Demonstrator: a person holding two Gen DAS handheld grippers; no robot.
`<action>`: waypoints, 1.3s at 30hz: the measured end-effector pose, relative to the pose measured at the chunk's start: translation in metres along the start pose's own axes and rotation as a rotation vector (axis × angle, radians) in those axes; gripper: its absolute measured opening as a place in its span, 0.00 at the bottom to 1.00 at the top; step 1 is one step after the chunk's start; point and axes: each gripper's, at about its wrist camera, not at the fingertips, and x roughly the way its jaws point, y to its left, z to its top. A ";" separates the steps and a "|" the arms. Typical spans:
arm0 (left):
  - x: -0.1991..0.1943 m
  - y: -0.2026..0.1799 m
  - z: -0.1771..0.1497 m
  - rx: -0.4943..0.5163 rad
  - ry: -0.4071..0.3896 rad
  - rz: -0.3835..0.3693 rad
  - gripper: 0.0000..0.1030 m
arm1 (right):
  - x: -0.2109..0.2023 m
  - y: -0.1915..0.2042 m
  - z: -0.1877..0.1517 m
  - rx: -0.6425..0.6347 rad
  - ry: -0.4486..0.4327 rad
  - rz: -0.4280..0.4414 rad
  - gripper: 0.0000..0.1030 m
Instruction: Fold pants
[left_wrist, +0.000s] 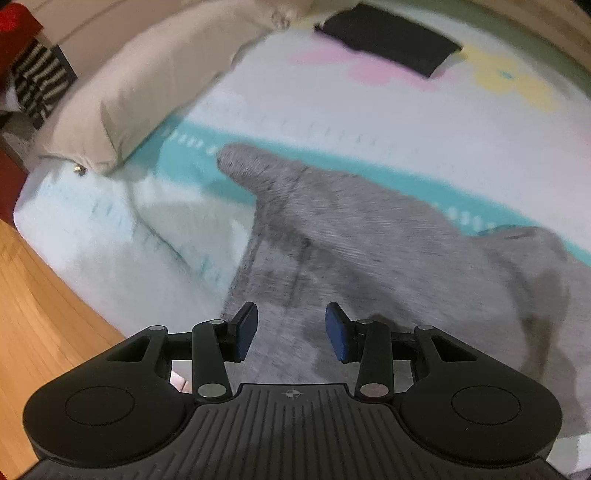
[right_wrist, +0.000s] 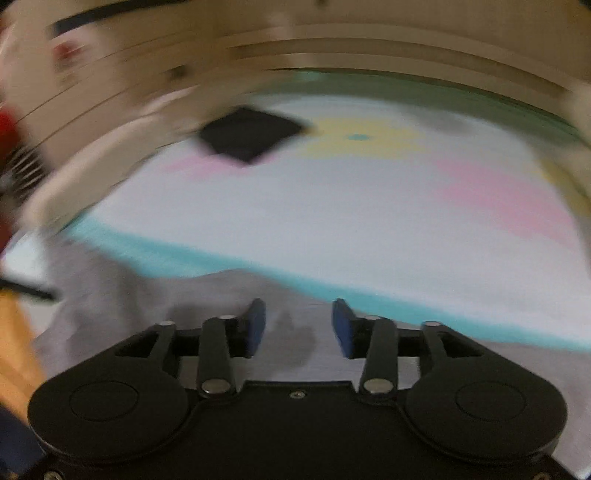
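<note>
- Left claw (left_wrist: 291, 332): wide, empty, above grey pants (left_wrist: 369, 266).
- Right claw (right_wrist: 298, 328): wide, empty, over pants on bed (right_wrist: 332, 221).
- Folded black garment (left_wrist: 391, 40) beyond.

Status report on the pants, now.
Left tongs open, empty, over grey pants. Right tongs open, empty. Pants rumpled, unfolded on bedsheet. Black folded item far off; nothing blocking.

Bed (left_wrist: 332, 110): pants (left_wrist: 369, 258), pillow (left_wrist: 140, 85), black cloth (left_wrist: 391, 40)
</note>
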 end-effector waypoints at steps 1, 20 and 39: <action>0.007 0.002 0.002 0.015 0.010 -0.004 0.38 | 0.004 0.022 0.001 -0.057 -0.011 0.040 0.63; -0.006 0.075 0.021 -0.190 -0.129 0.127 0.31 | 0.093 0.202 -0.018 -0.578 -0.044 0.092 0.09; -0.015 -0.002 0.009 0.055 -0.176 -0.055 0.32 | 0.021 0.213 -0.124 -0.754 0.012 0.358 0.41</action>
